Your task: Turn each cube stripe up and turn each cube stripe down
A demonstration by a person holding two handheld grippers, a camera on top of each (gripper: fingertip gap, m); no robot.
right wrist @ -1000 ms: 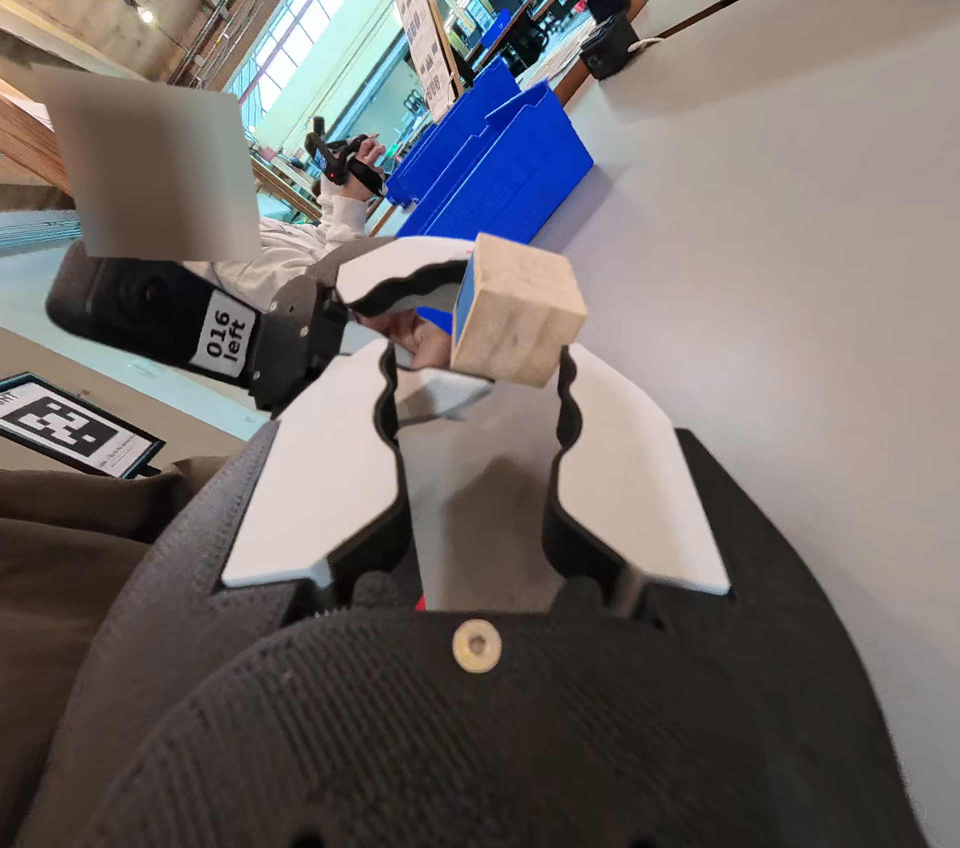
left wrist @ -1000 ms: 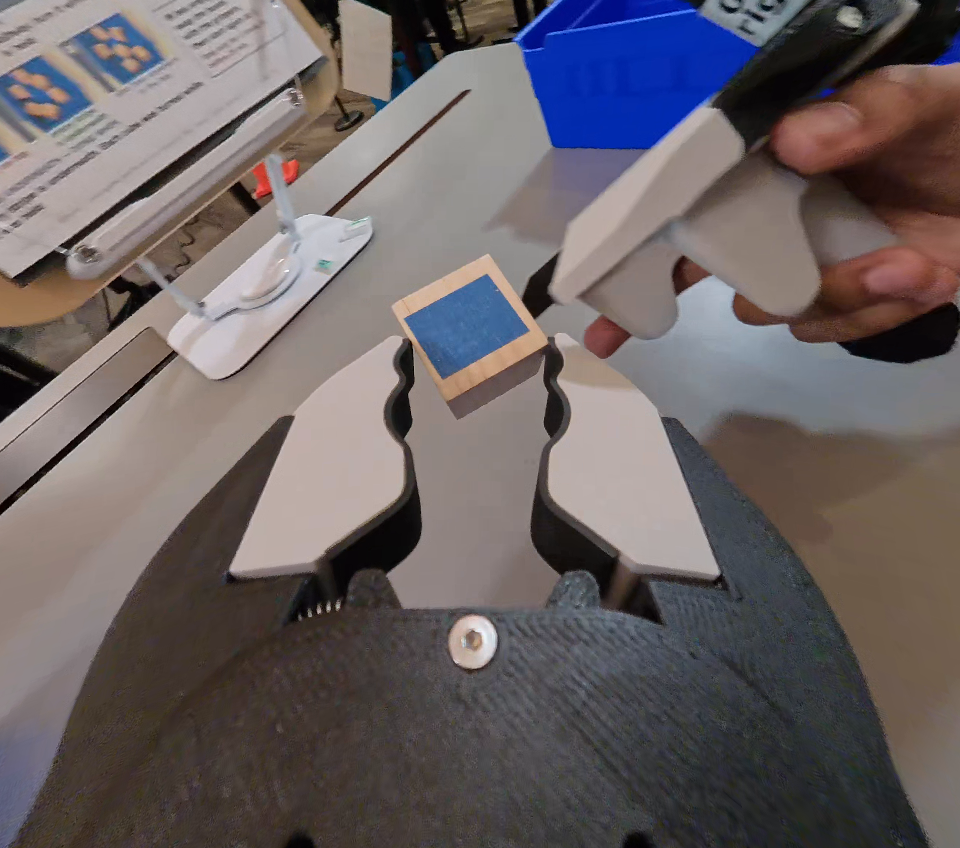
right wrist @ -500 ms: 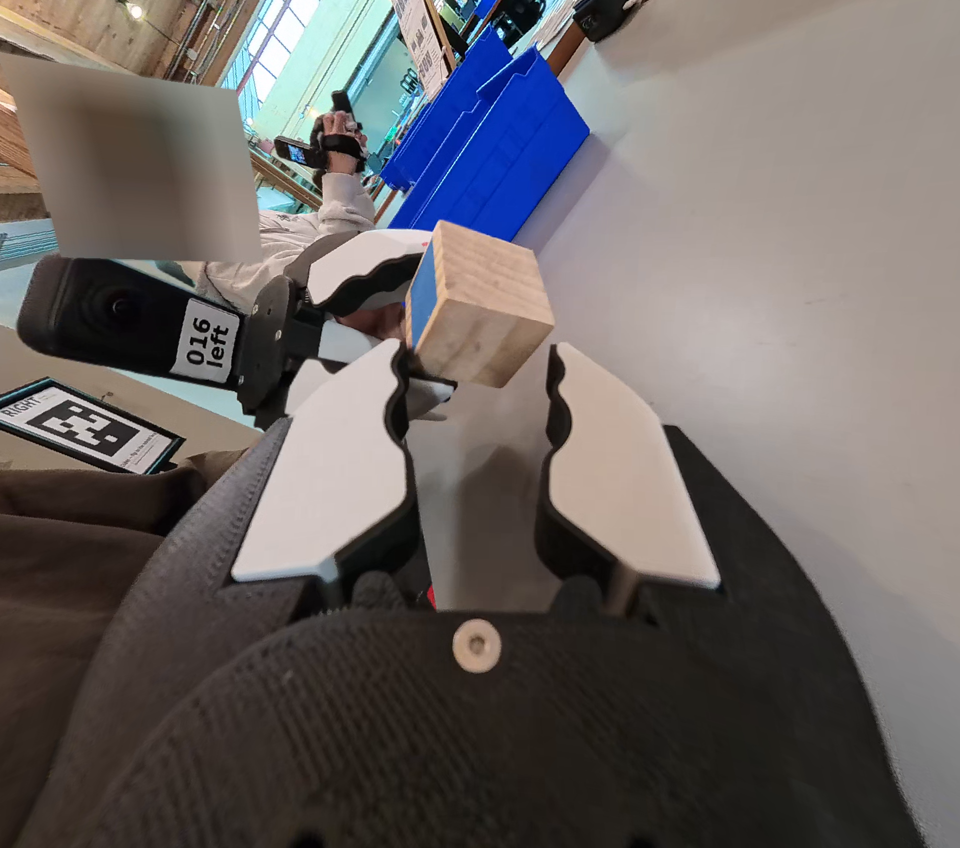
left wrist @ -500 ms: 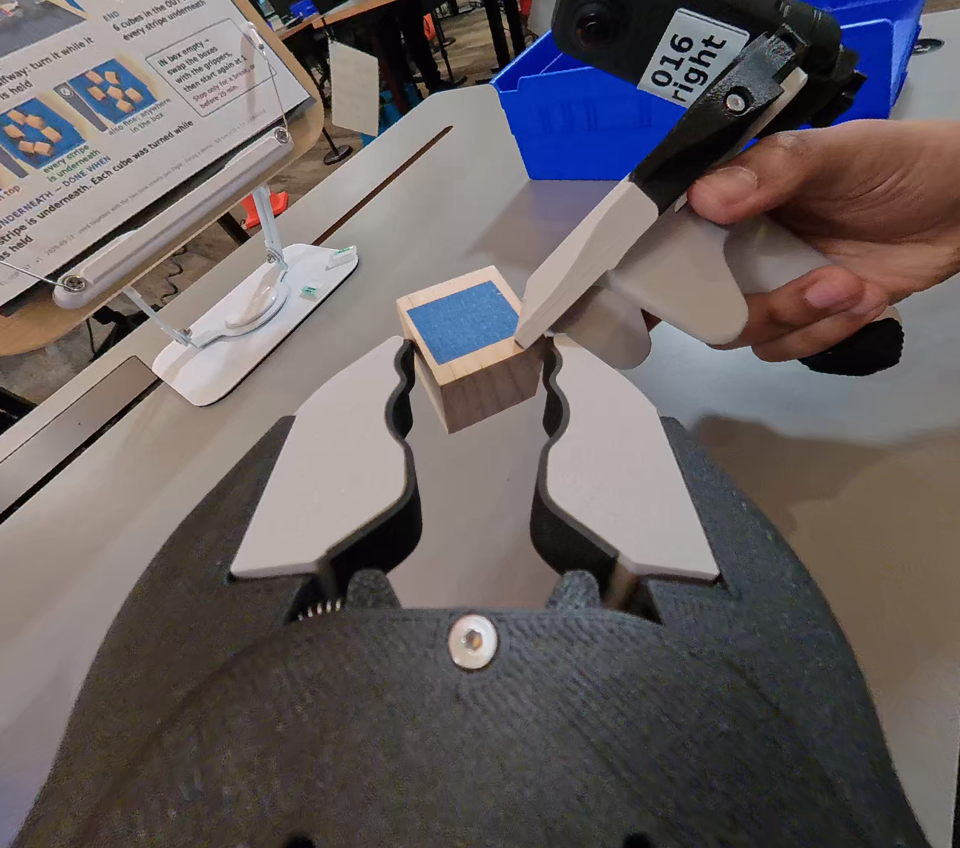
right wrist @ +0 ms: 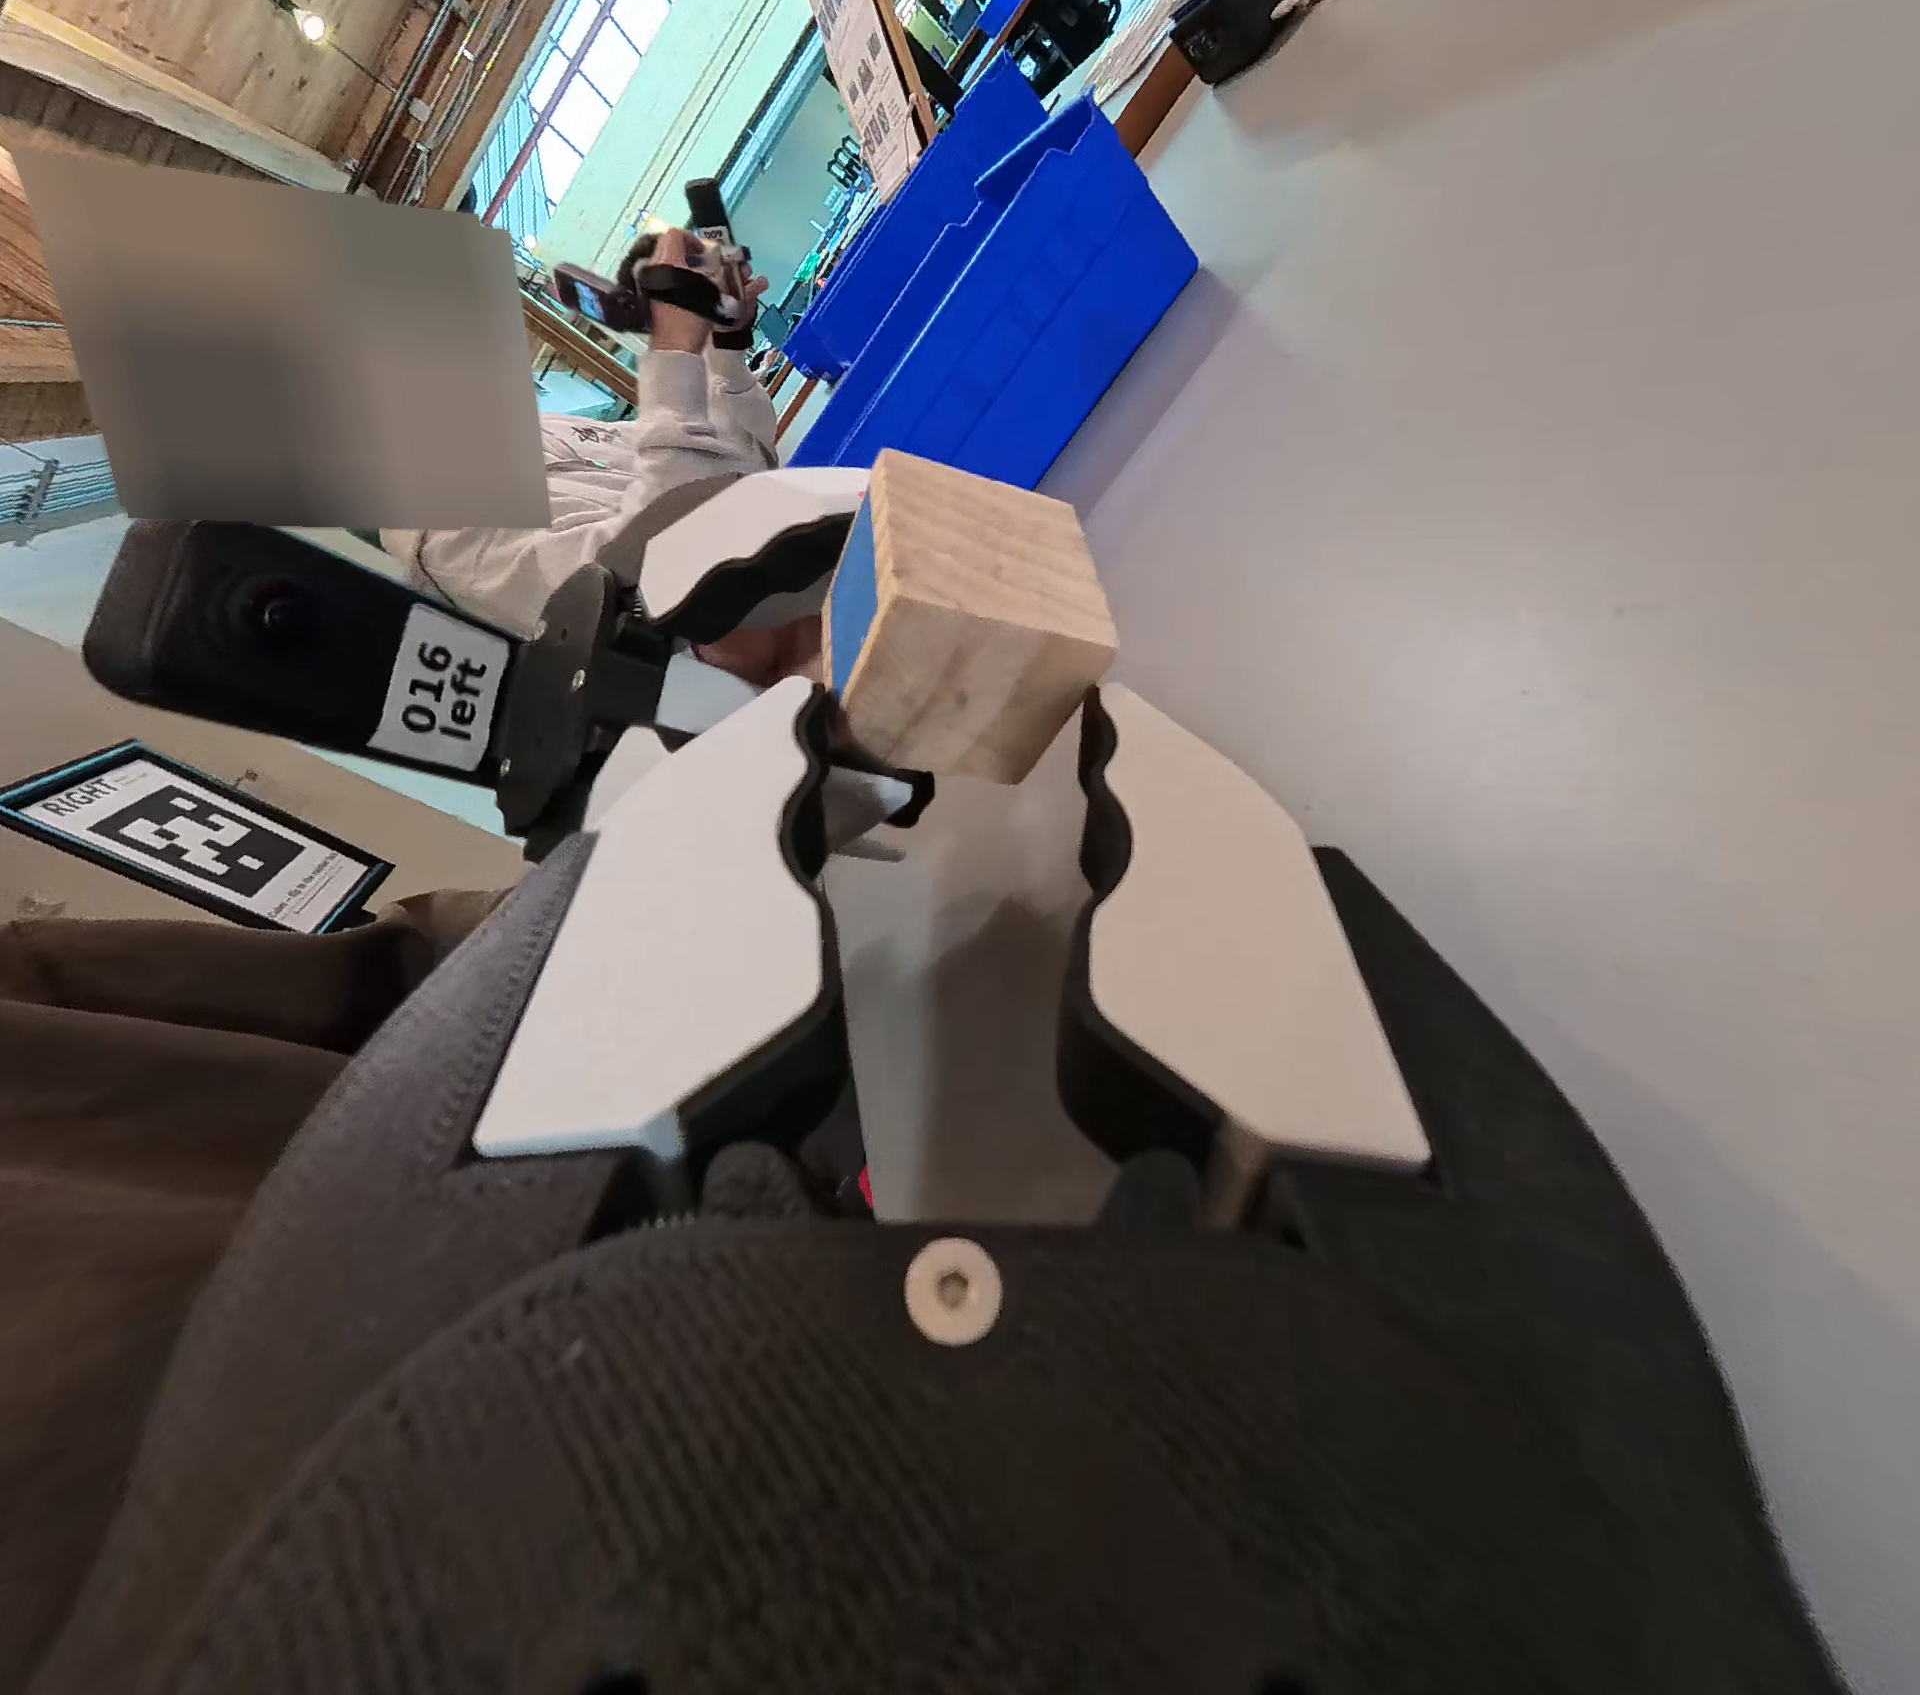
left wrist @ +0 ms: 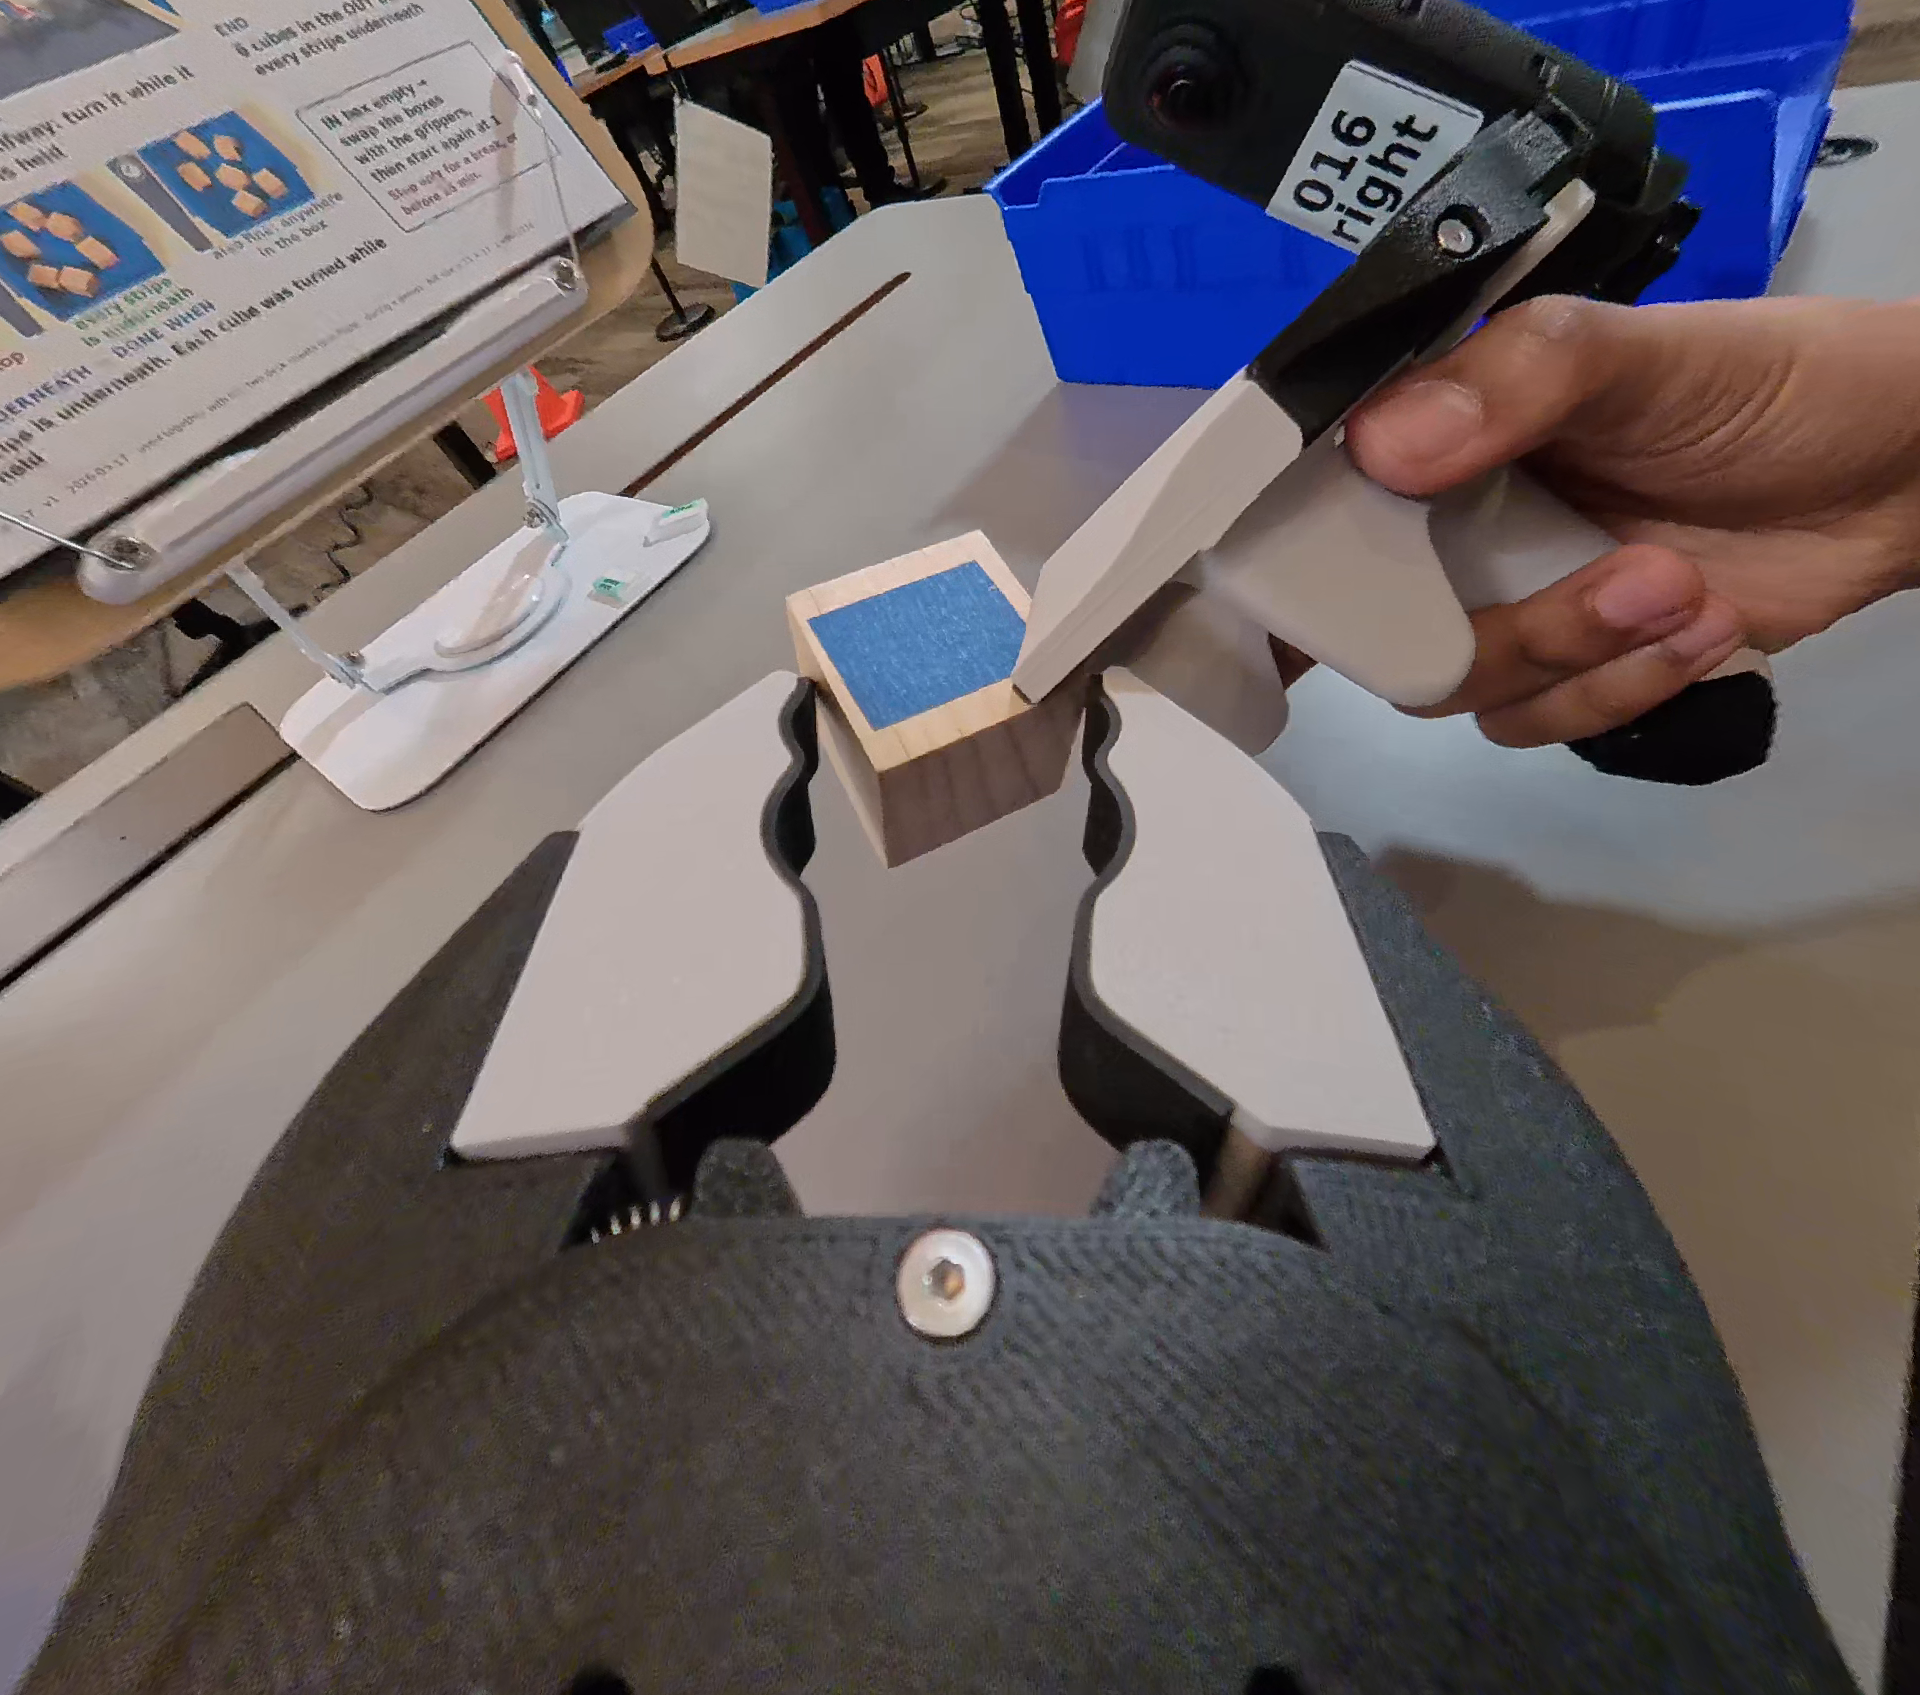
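Observation:
A wooden cube with a blue face turned up hangs above the grey table, pinched between the fingertips of my left gripper. The right gripper comes in from the right. Its upper finger rests on the right corner of the blue face and its lower finger sits under the cube. In the right wrist view the cube sits between the tips of my right gripper, which are narrowed to the cube's width and touch it. The left gripper's fingers hold the cube's two other sides.
Blue bins stand at the back of the grey table, also in the right wrist view. An instruction sheet stands on a white stand base at the left. A hand holds the right gripper. People work at tables behind. My left and right fingertips are right by each other.
The right gripper moved in from the right onto the cube and its jaws narrowed around it. The left gripper kept hold of the cube, blue face up.

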